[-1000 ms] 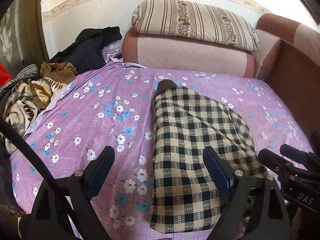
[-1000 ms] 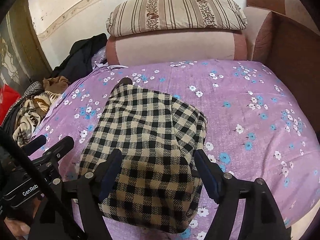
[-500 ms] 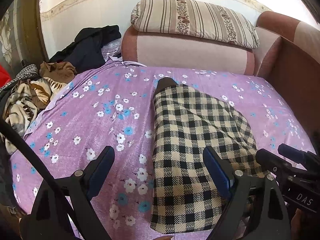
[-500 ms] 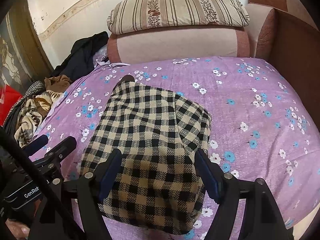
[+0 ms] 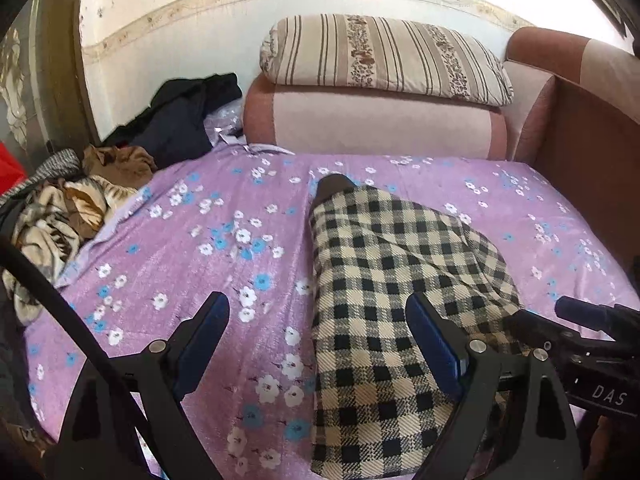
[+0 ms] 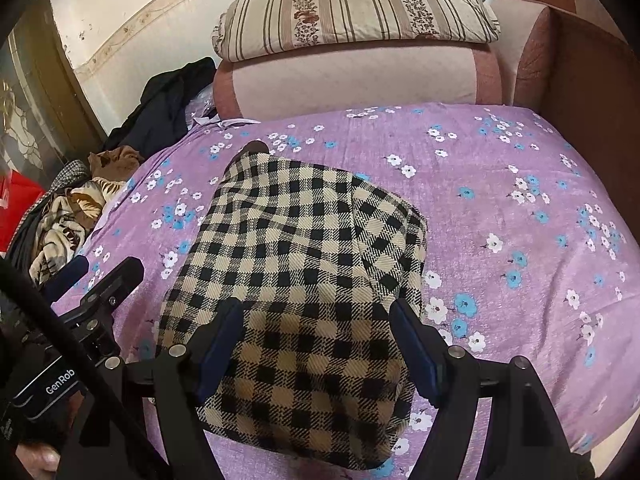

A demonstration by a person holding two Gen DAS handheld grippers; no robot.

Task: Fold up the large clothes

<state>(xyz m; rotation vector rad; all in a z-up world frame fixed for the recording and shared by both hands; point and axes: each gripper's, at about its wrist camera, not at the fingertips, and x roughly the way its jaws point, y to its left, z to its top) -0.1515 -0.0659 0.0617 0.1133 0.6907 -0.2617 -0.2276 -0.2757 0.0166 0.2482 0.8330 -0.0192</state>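
Note:
A black-and-cream checked garment lies folded lengthwise on the purple flowered bedsheet, its narrow dark end pointing at the sofa back. My left gripper hovers open above the garment's left edge, with nothing between its blue pads. My right gripper stands open over the garment's near end, its fingers apart from the cloth. Each view shows the other gripper at the frame's side.
A striped pillow rests on a pink bolster at the back. A brown armrest borders the right side. Dark and patterned clothes are heaped at the left. A red object sits far left.

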